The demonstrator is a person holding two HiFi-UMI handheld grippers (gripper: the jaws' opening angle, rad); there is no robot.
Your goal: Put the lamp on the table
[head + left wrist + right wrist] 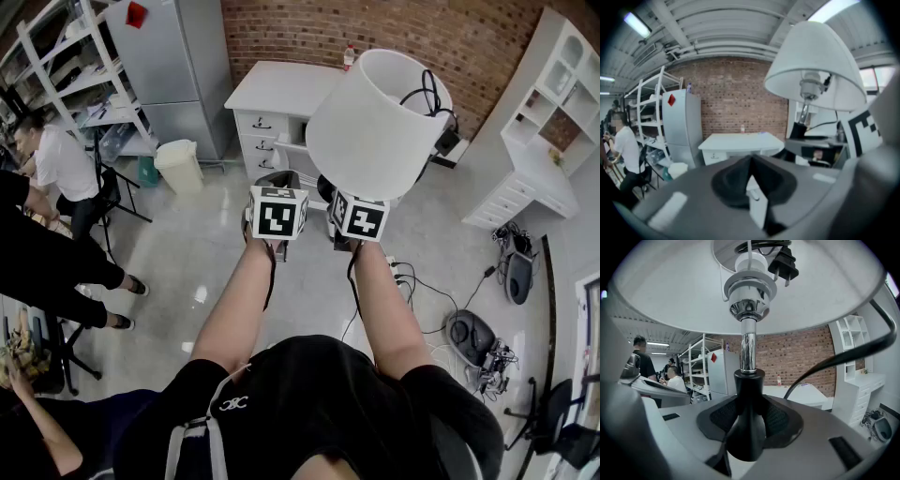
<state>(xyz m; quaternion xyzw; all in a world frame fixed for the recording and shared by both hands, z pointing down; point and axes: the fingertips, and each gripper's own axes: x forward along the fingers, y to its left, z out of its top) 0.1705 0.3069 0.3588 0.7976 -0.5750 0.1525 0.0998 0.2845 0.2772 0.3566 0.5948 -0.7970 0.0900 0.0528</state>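
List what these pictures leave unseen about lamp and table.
Head view: the lamp shows only its shade, which hides its stem, part of the white table and the jaws of the right hand-held gripper.
Right gripper view: the cord runs off the right edge; the top edge cuts the shade.
Left gripper view: the table's bottle is too small to identify.

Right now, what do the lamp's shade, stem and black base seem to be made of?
The shade: white and matte, likely fabric or plastic; no gloss. The stem: polished metal, probably chrome-plated; it mirrors the room. The black base: smooth, faint sheen, plastic or painted metal, hard to tell; the right gripper is shut on it.
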